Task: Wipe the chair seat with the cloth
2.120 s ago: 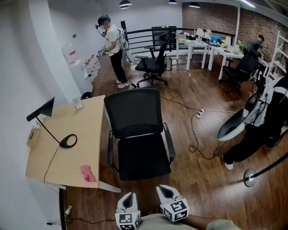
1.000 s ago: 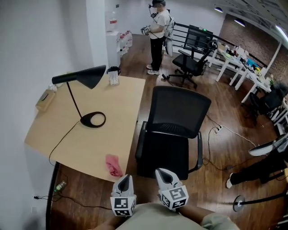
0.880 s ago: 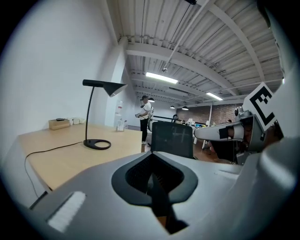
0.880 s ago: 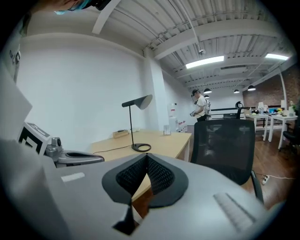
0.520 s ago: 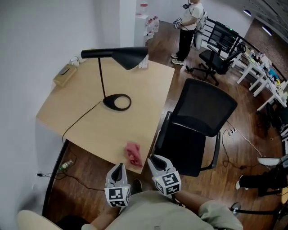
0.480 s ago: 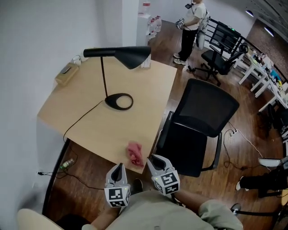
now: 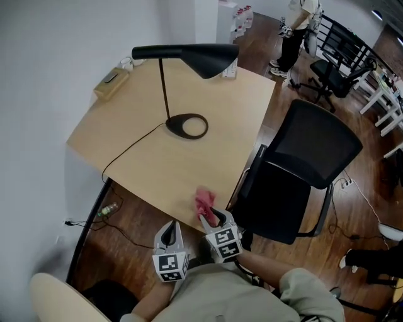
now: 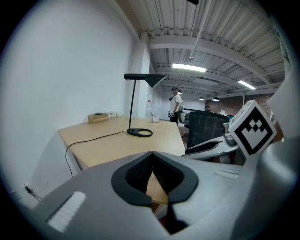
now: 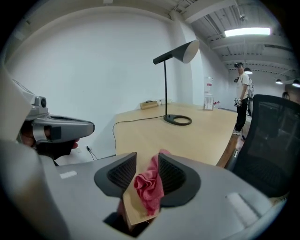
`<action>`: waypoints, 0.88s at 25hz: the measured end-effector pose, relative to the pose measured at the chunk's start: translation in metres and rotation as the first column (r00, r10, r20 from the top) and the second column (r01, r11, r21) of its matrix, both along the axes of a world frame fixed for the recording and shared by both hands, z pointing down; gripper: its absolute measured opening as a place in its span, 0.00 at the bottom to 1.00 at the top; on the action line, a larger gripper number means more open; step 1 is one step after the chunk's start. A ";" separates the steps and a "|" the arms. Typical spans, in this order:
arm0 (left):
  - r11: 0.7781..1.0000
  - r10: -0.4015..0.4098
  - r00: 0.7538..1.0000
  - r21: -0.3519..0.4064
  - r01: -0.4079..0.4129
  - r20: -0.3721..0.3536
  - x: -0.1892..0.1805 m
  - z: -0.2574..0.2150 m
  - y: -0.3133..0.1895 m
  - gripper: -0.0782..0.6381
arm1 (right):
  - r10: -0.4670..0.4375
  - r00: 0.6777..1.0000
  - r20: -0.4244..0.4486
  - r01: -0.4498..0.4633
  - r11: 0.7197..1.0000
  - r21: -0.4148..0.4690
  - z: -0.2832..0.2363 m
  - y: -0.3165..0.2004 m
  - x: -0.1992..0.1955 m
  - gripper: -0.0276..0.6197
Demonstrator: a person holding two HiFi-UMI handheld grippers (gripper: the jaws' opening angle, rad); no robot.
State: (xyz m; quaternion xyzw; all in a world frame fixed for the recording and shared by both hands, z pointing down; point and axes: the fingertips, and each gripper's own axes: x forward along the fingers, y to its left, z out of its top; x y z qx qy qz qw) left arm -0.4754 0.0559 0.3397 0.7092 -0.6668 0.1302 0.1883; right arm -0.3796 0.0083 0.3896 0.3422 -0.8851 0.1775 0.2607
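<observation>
Pick-up stage of a chair-cleaning job: the pink cloth lies crumpled at the near corner of a pale wooden desk. It stands between the jaws of the right gripper, which have just been opening and now gape wide without pressing on it. The left gripper hangs short of the desk edge, jaws clenched together on nothing. The chair seat sits just beside that corner with nothing on it, so the wiping looks yet to begin. The next move likely calls for a firm pinch on the bunched fabric, then a lift across to the seat. A black desk lamp and its trailing cord share the desktop. Beyond lie a white wall, a dark wood floor and a standing person — a working office.
</observation>
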 end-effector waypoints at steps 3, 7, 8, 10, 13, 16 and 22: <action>1.000 0.007 1.000 -0.011 -0.006 0.020 0.001 0.012 -0.008 0.12 | 0.010 1.000 -0.023 -0.010 1.000 -0.020 0.022 -0.008 -0.006 0.28; 1.000 -0.001 1.000 -0.026 0.002 0.016 0.004 0.018 -0.011 0.12 | 0.034 0.995 -0.090 -0.036 0.999 -0.029 0.049 -0.020 -0.002 0.31; 1.000 -0.003 1.000 -0.029 0.004 0.014 0.005 0.019 -0.010 0.12 | 0.044 0.993 -0.107 -0.048 0.998 -0.033 0.057 -0.024 -0.001 0.32; 0.999 -0.007 1.000 -0.038 0.007 0.013 0.006 0.021 -0.007 0.12 | 0.065 0.989 -0.134 -0.073 0.996 -0.057 0.071 -0.031 0.002 0.33; 0.999 -0.017 1.000 -0.048 0.017 0.014 0.005 0.023 -0.005 0.12 | 0.066 0.984 -0.166 -0.082 0.993 -0.090 0.086 -0.037 0.003 0.33; 0.998 -0.024 1.000 -0.052 0.025 0.017 0.003 0.025 -0.005 0.12 | 0.051 0.984 -0.173 -0.068 0.993 -0.095 0.093 -0.039 -0.001 0.32; 0.998 -0.026 1.000 -0.061 0.027 0.013 0.003 0.029 -0.004 0.12 | 0.036 0.987 -0.154 -0.054 0.992 -0.117 0.096 -0.033 -0.008 0.20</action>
